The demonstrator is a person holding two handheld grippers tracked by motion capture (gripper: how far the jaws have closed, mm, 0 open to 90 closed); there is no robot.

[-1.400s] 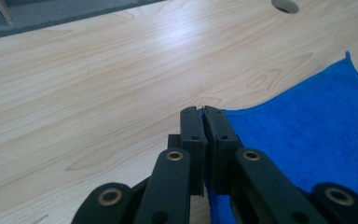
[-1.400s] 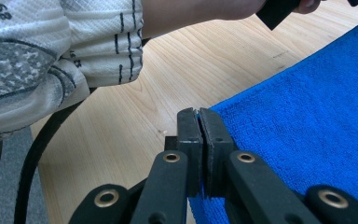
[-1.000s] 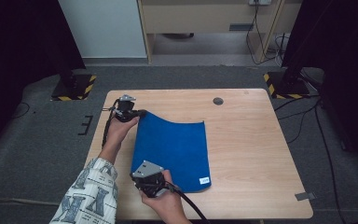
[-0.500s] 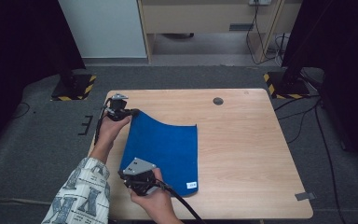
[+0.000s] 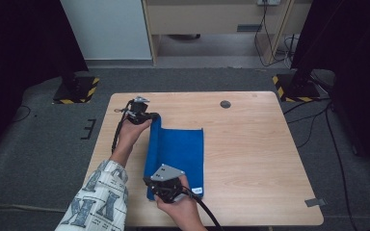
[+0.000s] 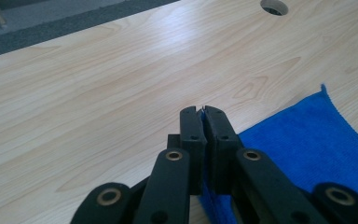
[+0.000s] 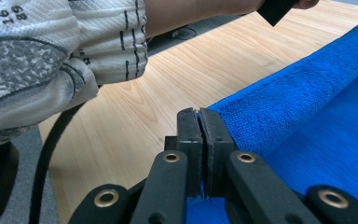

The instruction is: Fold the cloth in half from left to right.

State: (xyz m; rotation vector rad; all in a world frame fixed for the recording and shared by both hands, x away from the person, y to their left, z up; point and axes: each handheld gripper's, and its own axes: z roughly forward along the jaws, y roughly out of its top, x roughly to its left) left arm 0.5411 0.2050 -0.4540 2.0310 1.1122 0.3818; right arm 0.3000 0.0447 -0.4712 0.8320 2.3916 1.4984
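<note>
Two grippers at work: both clenching on one blue terry cloth (image 5: 178,154), at opposite corners of its left edge.

Left black two-jaw gripper (image 5: 149,117): sitting at the far left corner of the cloth in the high view, near the table's far left part; jaws pressing together on a thin blue edge, seen between the pads (image 6: 192,126) in the left gripper view.

Left hand (image 5: 134,132): coming in from the lower left, wearing a white patterned sleeve (image 5: 96,199); black cable (image 5: 117,137) trailing beside the forearm.

Blue cloth, position: lying on the light wooden tabletop (image 5: 250,144), left of the table's middle, long side running from near to far; left edge lifting and curling over in a raised roll, right part lying flat; small white label (image 5: 197,190) showing at the near right corner.

Right black two-jaw gripper (image 5: 160,192): sitting at the near left corner of the cloth, grey three-cornered plate (image 5: 166,173) on top; jaws pinching the blue fabric, seen in the right gripper view with the cloth (image 7: 307,116) spreading to the right of the pads (image 7: 189,126).

Right hand (image 5: 180,204): entering from the bottom edge, black cable (image 5: 204,211) trailing toward the person.

Round dark hole (image 5: 225,104): sitting in the tabletop beyond the cloth, well apart from it, toward the far right.
</note>
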